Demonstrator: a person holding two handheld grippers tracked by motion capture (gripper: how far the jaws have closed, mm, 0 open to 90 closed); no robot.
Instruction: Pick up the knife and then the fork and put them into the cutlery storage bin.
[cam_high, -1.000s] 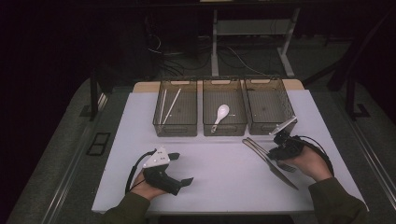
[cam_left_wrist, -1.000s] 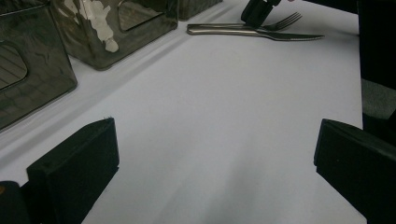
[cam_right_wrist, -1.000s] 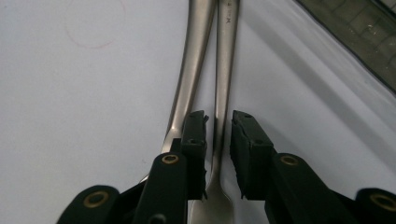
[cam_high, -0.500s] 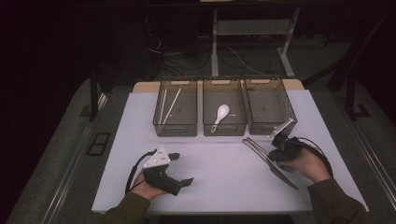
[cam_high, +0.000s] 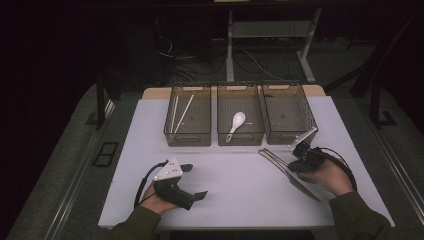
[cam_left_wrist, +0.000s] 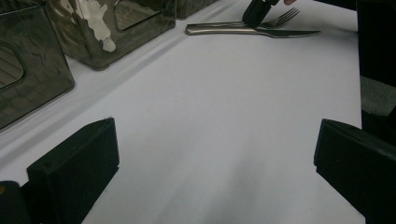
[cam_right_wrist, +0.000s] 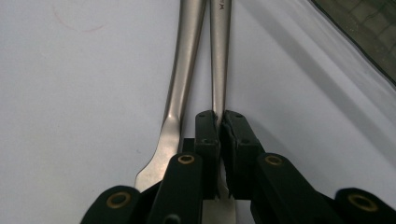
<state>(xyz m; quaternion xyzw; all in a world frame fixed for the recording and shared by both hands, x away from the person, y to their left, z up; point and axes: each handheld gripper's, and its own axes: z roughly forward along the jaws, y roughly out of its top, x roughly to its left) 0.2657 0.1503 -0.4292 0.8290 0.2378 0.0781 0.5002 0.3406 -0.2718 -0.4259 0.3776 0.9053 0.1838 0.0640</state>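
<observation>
Two jaws of the right gripper (cam_right_wrist: 218, 122) pinch the fork (cam_right_wrist: 220, 60) beside the knife (cam_right_wrist: 184, 79), the left gripper (cam_left_wrist: 215, 177) rests spread, so probably lifting toward the empty right bin (cam_high: 289, 111) comes next.

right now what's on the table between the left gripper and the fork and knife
Nothing: in the left gripper view, bare white tabletop runs from the open left gripper to the knife and the fork.
</observation>
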